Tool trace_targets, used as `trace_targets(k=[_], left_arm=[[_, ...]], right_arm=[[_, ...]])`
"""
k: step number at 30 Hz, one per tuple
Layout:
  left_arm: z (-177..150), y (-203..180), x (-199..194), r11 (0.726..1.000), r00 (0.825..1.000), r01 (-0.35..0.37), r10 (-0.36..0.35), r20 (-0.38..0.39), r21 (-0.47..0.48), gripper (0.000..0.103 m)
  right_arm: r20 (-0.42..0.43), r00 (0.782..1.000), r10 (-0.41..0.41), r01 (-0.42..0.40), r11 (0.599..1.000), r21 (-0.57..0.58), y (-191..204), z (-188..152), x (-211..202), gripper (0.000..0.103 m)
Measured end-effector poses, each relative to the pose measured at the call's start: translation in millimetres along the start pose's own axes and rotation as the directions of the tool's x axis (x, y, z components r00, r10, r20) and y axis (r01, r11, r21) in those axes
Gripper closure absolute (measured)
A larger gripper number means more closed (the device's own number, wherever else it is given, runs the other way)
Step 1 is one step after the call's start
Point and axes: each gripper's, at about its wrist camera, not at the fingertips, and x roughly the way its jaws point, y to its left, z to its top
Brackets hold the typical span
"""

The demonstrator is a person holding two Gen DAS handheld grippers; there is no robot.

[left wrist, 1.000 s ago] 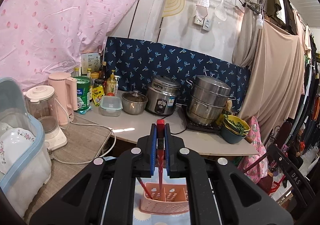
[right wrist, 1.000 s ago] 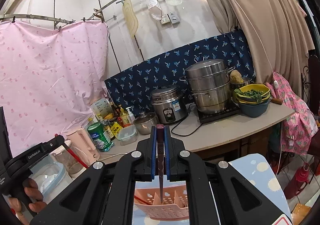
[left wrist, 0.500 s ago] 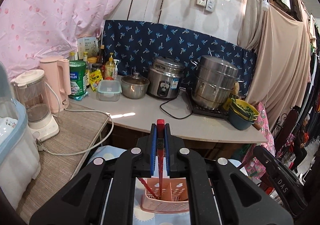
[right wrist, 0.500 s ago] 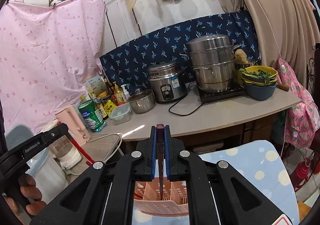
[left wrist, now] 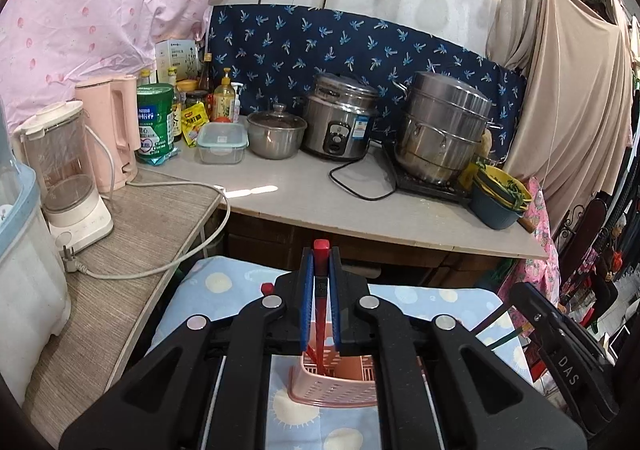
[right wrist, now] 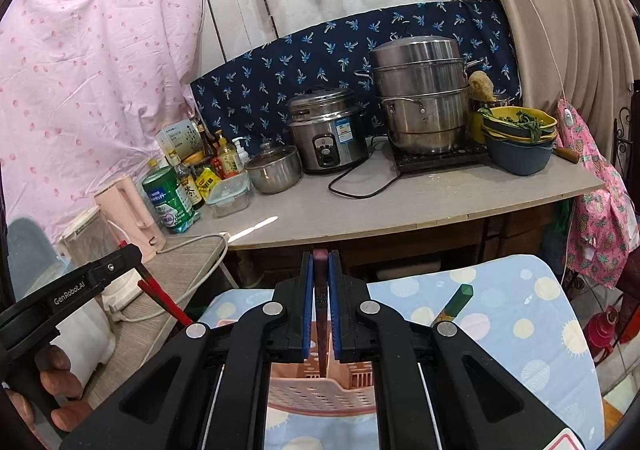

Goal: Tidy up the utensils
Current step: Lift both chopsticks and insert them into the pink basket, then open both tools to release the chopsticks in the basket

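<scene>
Left wrist view first: my left gripper (left wrist: 321, 306) has its blue pads clamped on a red chopstick (left wrist: 320, 314), held nearly upright with its lower end already down inside the pink utensil basket (left wrist: 334, 384), which sits on the blue spotted cloth (left wrist: 224, 282) below the fingers. A second red stick leans in the same basket to the left, though I cannot tell which compartment either one occupies. Right wrist view next: my right gripper (right wrist: 320, 306) is likewise clenched, on a darker brownish chopstick (right wrist: 321, 314) whose tip hangs just over, or barely inside, the pink basket (right wrist: 320, 396); the rim hides the exact depth. My left tool shows at the left edge with its red stick slanting down toward the basket, and a green-ended utensil (right wrist: 456, 300) lies on the cloth to the right, apart from the basket and not yet sorted. To do this step well, I judge I should keep both sticks vertical, lower each until its tip is well below the rim, and only then loosen the pads, one hand at a time, so the light perforated basket does not tip or slide on the cloth.
</scene>
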Motion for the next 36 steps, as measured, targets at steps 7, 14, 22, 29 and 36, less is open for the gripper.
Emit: trace_targets(k=[7,14,22,29,36], left_arm=[[-4.1,2.7,-3.5,1.000,1.000,0.002,-0.002,-0.010,-0.012,0.092],[-7.1,2.1,-27.6,1.000,1.000,0.005,-0.005,0.019,-0.010,0.074],[-28.9,6.7,-66.7,1.000,1.000,0.003,-0.004,0.022,0.013,0.068],[-76.8,15.3,-91.3,0.998,0.999,-0.030,0.031,-0.027,0.056,0.068],[-134.4,32.1,-111.8,0.997,0.993,-0.048,0.053,-0.104,0.055,0.069]], right_arm=[[0.018,1.000,0.000,0.000,1.000,0.005,-0.4,2.8,-11.9,0.092],[0.041,0.999,0.012,-0.012,1.000,0.006,2.8,2.0,-36.8,0.083],[0.032,0.999,0.019,-0.020,1.000,0.009,-2.0,-25.7,-79.7,0.077],[-0.038,0.999,0.008,-0.007,1.000,0.010,-7.9,-74.1,-110.8,0.077],[-0.130,0.991,0.015,-0.012,1.000,0.023,-10.5,-135.6,-140.5,0.077]])
